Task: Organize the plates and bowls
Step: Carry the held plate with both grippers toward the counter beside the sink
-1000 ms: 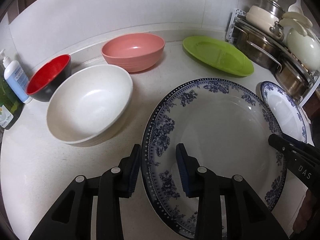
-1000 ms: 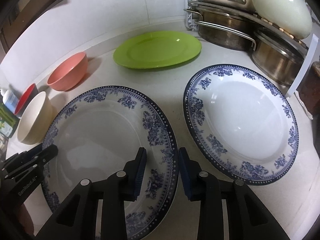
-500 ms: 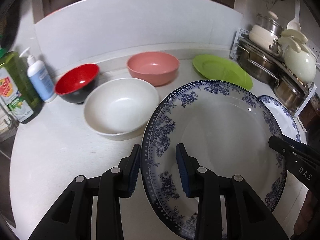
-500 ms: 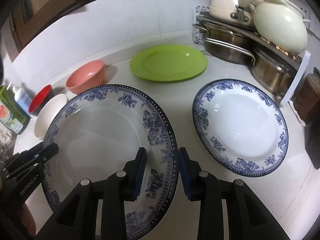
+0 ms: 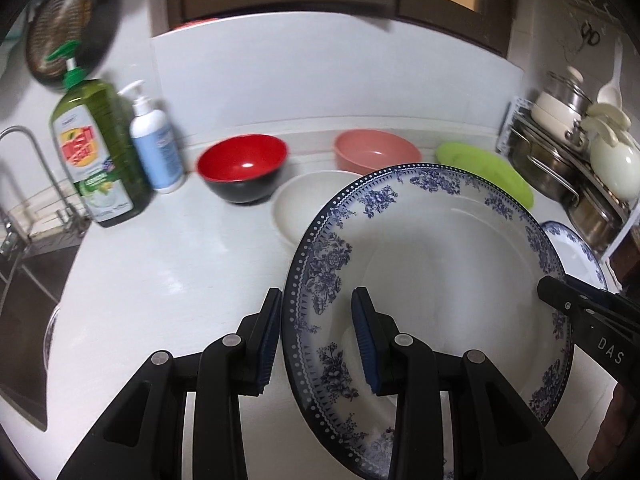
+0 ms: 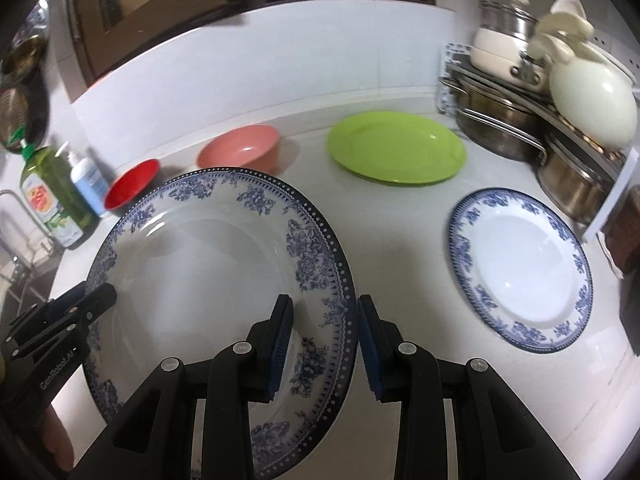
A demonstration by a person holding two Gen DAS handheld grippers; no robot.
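Note:
A large blue-flowered plate (image 5: pixel 440 264) hangs tilted above the white counter, held by both grippers at opposite rims. My left gripper (image 5: pixel 318 308) is shut on its left rim, and my right gripper (image 6: pixel 325 312) is shut on its right rim. Each gripper's tip shows in the other's view. On the counter to the right lies a smaller blue-flowered plate (image 6: pixel 520 268). Behind it rests a green plate (image 6: pixel 396 148). A pink bowl (image 5: pixel 376 154), a red-and-black bowl (image 5: pixel 242 168) and a white bowl (image 5: pixel 304 200) stand at the back; the held plate partly hides the white one.
A green soap bottle (image 5: pixel 96 160) and a white pump bottle (image 5: pixel 154 144) stand at the back left beside a sink (image 5: pixel 28 280). A rack of steel pots and cream lids (image 6: pixel 560 108) fills the back right corner. A hand shows at the lower edges.
Both grippers have risen and drawn back with the large plate, lifting it off the counter. The bowls and other plates now look farther away and lower.

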